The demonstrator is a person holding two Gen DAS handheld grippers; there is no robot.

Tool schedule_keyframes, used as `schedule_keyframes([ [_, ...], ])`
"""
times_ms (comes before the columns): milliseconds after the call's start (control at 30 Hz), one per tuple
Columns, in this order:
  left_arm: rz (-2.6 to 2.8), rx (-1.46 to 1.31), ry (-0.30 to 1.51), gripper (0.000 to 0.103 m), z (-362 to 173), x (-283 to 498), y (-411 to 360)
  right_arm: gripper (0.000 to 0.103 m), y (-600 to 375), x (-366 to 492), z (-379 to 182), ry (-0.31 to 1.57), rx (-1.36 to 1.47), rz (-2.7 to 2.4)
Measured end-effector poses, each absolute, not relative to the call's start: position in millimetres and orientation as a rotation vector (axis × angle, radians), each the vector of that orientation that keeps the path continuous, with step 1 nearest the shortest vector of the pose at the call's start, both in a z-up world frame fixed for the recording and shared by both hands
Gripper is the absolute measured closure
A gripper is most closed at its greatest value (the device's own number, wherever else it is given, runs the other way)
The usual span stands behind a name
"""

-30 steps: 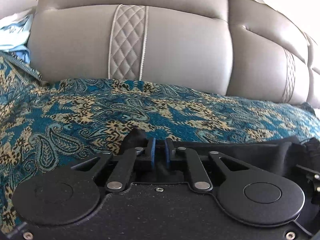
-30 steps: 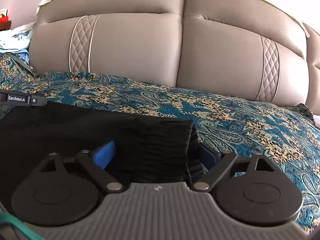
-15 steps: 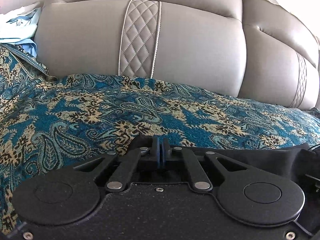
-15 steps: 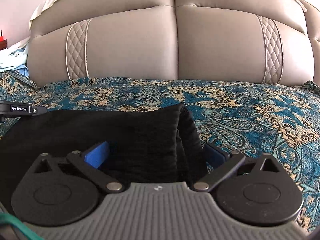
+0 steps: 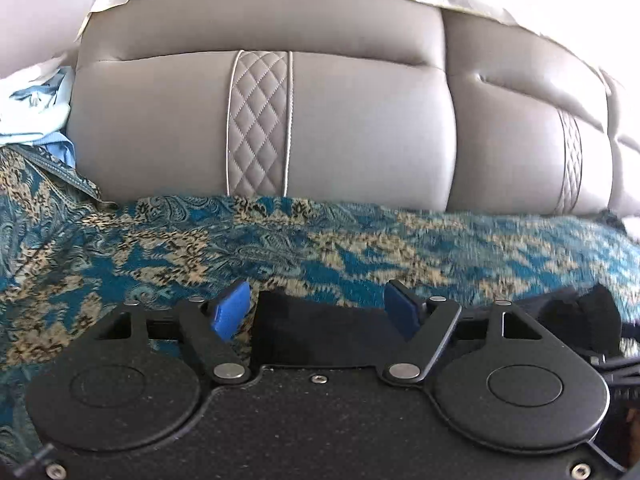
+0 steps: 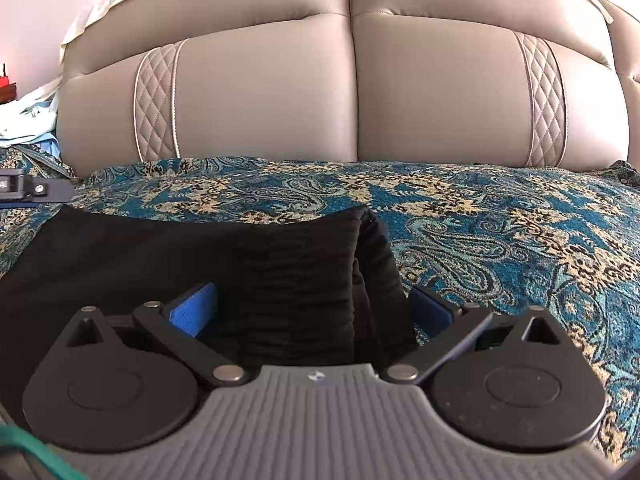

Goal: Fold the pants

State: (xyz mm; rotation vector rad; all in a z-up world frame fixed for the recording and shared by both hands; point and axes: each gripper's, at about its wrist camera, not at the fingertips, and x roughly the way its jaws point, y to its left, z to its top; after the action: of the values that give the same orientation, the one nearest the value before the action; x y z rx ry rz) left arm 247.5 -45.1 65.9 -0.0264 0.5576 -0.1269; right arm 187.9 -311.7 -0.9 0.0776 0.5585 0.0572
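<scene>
The black pants (image 6: 200, 248) lie flat on the teal paisley bedspread (image 6: 500, 220), with the ribbed waistband corner (image 6: 304, 280) doubled over. My right gripper (image 6: 312, 308) is open, its blue pads on either side of that waistband corner. In the left wrist view my left gripper (image 5: 318, 312) is open, its blue pads spread wide around a corner of the black pants (image 5: 320, 328), which lies loose on the bedspread (image 5: 200, 248). The other gripper's tip (image 6: 32, 190) shows at the far left of the right wrist view.
A padded grey headboard (image 6: 352, 92) rises straight ahead behind the bedspread. A pile of light blue and white cloth (image 5: 32, 108) sits at the far left by the headboard. A green cable (image 6: 24, 452) crosses the right wrist view's lower left corner.
My left gripper was shut on the pants corner half a second ago and has opened wide, letting the cloth go. My right gripper has stayed open around the waistband.
</scene>
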Motion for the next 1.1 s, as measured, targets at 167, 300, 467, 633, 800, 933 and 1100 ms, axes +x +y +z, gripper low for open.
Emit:
schedule_keyframes([
  [167,-0.088,-0.010,0.651,0.029,53,228,-37,0.000,-312,188,-1,0.557,0.078,0.057],
  [300,-0.046,0.031,0.697,0.034,37,199,-28,0.000,-312,187,-1,0.555,0.075,0.055],
  [467,-0.048,0.027,0.700,0.034,31,154,-18,0.000,-310,185,-1,0.550,0.066,0.048],
  [633,-0.071,0.012,0.735,0.034,28,110,-16,0.000,-308,185,0,0.549,0.066,0.046],
  [800,-0.091,-0.007,0.761,0.034,26,72,-14,0.000,-308,184,0,0.548,0.065,0.045],
  [933,-0.108,-0.009,0.779,0.034,27,53,-14,0.000,-308,184,0,0.555,0.064,0.048],
  [1100,-0.151,-0.019,0.800,0.038,41,49,-5,0.000,-310,186,11,0.658,0.030,0.085],
])
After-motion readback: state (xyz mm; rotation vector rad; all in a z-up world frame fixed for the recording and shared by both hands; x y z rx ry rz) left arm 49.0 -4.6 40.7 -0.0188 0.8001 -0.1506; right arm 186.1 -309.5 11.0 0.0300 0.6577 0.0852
